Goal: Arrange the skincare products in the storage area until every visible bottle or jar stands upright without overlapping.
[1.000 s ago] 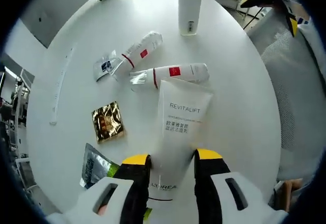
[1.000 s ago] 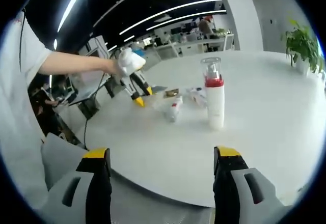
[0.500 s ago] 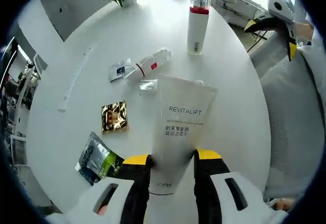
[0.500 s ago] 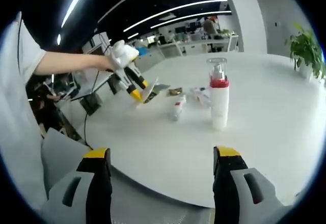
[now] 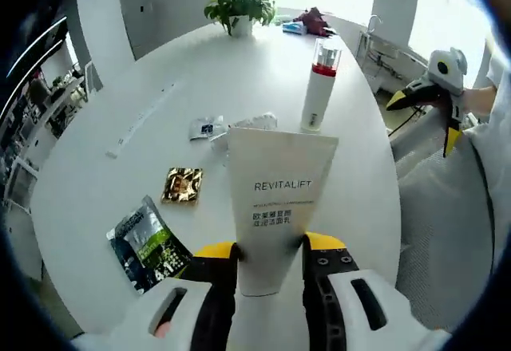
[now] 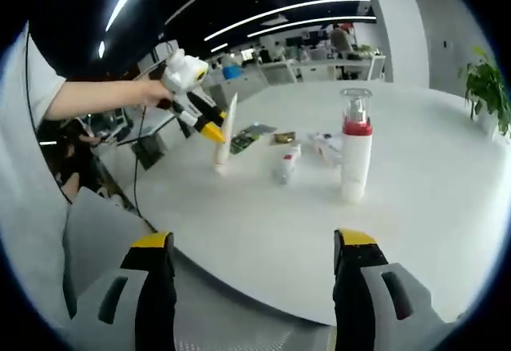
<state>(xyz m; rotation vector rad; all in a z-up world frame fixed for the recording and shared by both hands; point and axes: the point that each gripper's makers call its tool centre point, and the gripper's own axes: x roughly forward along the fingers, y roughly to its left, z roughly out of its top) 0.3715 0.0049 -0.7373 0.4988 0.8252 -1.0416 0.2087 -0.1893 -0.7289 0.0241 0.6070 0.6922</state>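
Counter point(image 5: 96, 183) first: big round white top, smooth and a bit glossy, so slick for anything narrow-based; main risk imo is the tube point(image 5: 275, 199) going over once it's let go; left gripper point(image 5: 270, 249) is pinching it low down near the cap end, flat crimped end up; in the right gripper view it point(image 6: 223, 136) looks about upright w/ the cap at or just off the counter, can't tell if it's actually touching. Soft squeezy plastic, wide flat top, small cap to stand on = top-heavy; if the jaws let go while it's off plumb it'll prob flop, maybe onto the small tubes point(image 5: 243, 124) lying just behind it; squeezing harder could also buckle the tube so it slips.

Pump bottle point(image 5: 318, 88): rigid white cylinder, red collar, clear cap, already standing; tall and thin, so a knock from a falling tube or a swinging gripper could tip it; it's a bit apart from the tube tho.

Small tubes in the right gripper view point(image 6: 286, 163) are on their sides, round-bodied, so they could roll when nudged.

Sachets: dark-green foil one point(image 5: 148, 243), crinkly gold square point(image 5: 182, 185); flat, thin, hard to pinch, low risk otherwise.

Right gripper point(image 6: 255, 243) is spread wide, holding nothing, hanging off the counter edge.
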